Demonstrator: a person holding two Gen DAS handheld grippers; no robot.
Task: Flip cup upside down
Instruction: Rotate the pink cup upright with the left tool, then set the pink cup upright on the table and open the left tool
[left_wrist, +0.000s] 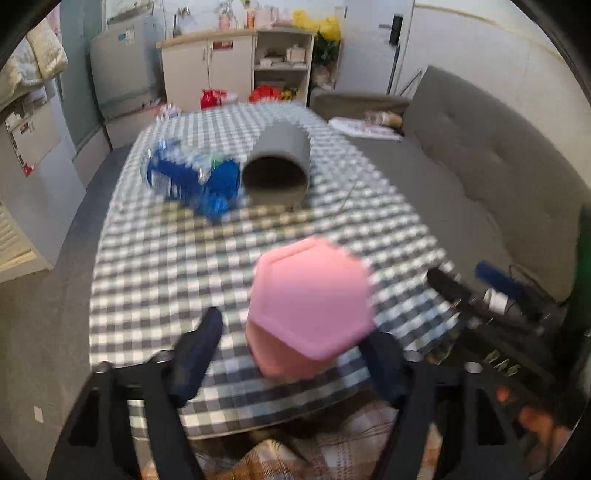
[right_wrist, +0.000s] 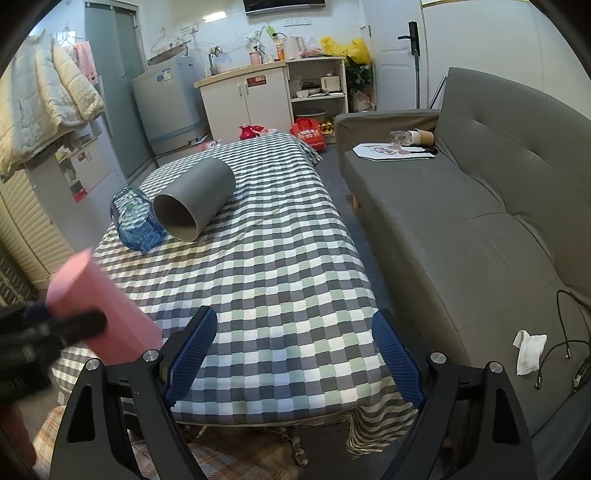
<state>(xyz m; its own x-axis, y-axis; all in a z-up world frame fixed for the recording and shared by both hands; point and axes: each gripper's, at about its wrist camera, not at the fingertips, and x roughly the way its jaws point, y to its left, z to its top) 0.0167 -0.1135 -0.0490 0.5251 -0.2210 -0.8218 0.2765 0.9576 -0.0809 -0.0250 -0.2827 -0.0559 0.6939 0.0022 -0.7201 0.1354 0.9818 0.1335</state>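
Pink and six-sided, the one cup (left_wrist: 312, 299) is gripped in the left claw (left_wrist: 291, 354), above the checked surface (left_wrist: 166, 258). The right claw (right_wrist: 293, 354) is open, holding nothing. One gray tube (right_wrist: 194, 197) and one blue bottle (right_wrist: 135, 218) lie side by side.

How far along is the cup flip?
Done: the left claw has the pink cup gripped and off the checked table. In hand: the cup is tilted, flat base showing in the left view, mid-turn. Left: finishing the turn and setting it down mouth-down. The right claw is open and holds nothing.
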